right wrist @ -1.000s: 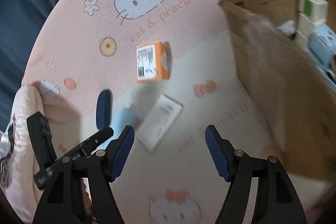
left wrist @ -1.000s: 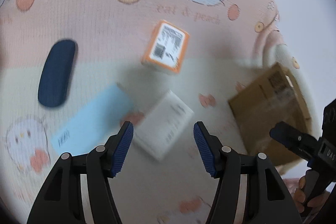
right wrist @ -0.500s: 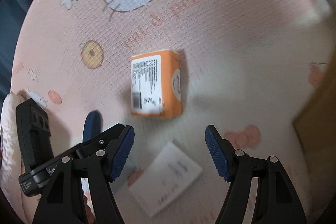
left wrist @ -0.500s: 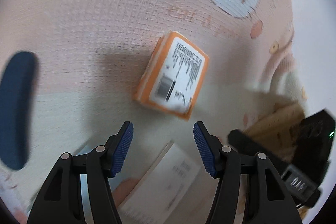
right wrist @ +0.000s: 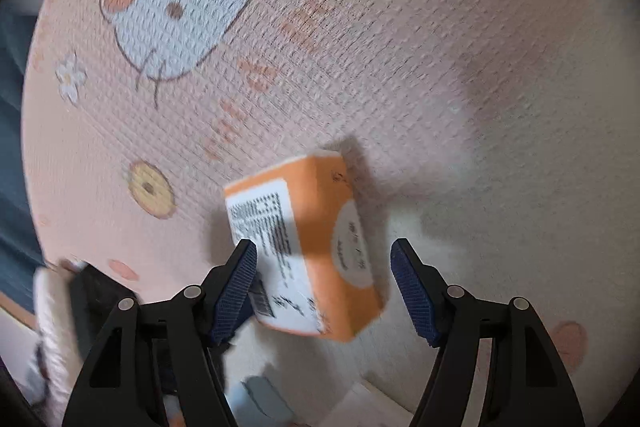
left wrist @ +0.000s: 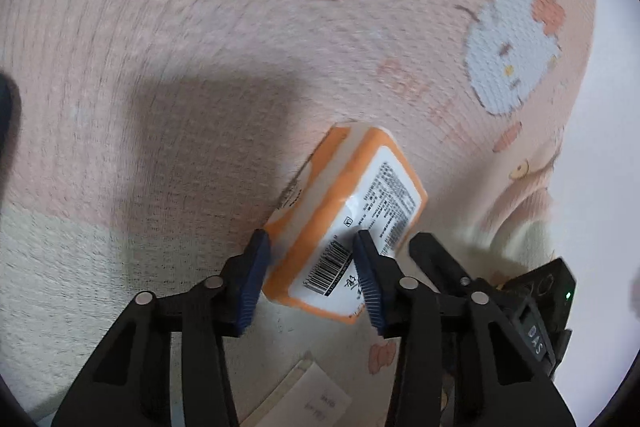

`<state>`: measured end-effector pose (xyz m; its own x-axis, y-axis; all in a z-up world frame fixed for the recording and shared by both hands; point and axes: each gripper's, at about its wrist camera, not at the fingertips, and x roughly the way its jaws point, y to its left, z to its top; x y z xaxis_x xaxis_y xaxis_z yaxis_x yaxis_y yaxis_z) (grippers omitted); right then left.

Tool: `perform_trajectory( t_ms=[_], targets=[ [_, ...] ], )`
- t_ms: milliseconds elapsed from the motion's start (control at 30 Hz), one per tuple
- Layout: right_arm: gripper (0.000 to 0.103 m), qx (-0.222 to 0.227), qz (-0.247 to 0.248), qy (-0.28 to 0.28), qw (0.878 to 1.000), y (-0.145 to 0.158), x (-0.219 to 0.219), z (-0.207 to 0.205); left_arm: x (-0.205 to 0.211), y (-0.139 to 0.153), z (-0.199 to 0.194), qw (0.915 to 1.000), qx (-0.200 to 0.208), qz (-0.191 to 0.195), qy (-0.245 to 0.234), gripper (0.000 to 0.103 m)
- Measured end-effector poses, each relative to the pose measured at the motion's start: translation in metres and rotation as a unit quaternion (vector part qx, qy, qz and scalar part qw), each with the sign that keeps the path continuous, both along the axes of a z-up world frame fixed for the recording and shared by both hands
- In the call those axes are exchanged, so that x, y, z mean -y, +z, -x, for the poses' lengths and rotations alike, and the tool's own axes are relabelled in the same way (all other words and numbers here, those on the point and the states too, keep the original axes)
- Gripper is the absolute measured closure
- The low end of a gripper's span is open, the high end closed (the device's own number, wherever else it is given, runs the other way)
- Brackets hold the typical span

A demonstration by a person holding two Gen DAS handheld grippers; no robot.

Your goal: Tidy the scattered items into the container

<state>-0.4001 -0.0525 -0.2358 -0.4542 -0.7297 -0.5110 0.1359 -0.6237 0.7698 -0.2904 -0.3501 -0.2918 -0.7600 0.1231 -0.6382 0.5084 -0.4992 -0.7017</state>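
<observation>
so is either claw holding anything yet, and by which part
The closing left claw straddles the barcode end of the orange rectangular box; a firm grip cannot be told. The right claw is open around it.

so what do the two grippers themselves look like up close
Both match: the left gripper and right gripper have glossy black angular plastic arms with round silver rivets, and fingers faced with ribbed dark blue pads. In the left view, the other gripper's black body bears white lettering and a small green light.
</observation>
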Motion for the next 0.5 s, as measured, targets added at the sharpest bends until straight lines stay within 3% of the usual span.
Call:
perform_trajectory(
  t_ms=[67, 100, 200, 367, 500],
  targets=[
    [0.051, 0.004, 0.023, 0.01, 1.0, -0.011, 0.002, 0.003, 0.002, -0.006, -0.001, 0.9997, -0.015, -0.019, 0.0, 0.057],
    [0.054, 0.009, 0.018, 0.009, 1.0, -0.015, 0.003, 0.005, 0.001, -0.007, -0.002, 0.9996, -0.018, -0.023, 0.002, 0.059],
    [0.057, 0.004, 0.034, 0.006, 0.999, -0.021, 0.0, 0.001, -0.001, -0.006, -0.003, 0.9997, -0.017, -0.018, -0.002, 0.061],
    [0.061, -0.007, 0.012, 0.019, 1.0, -0.006, -0.006, -0.011, -0.01, 0.003, -0.003, 0.9997, -0.013, -0.01, -0.019, 0.062],
    [0.061, 0.006, -0.002, 0.029, 1.0, 0.001, -0.019, -0.02, -0.018, 0.002, -0.007, 0.9986, -0.02, -0.043, -0.024, 0.062]
  ],
)
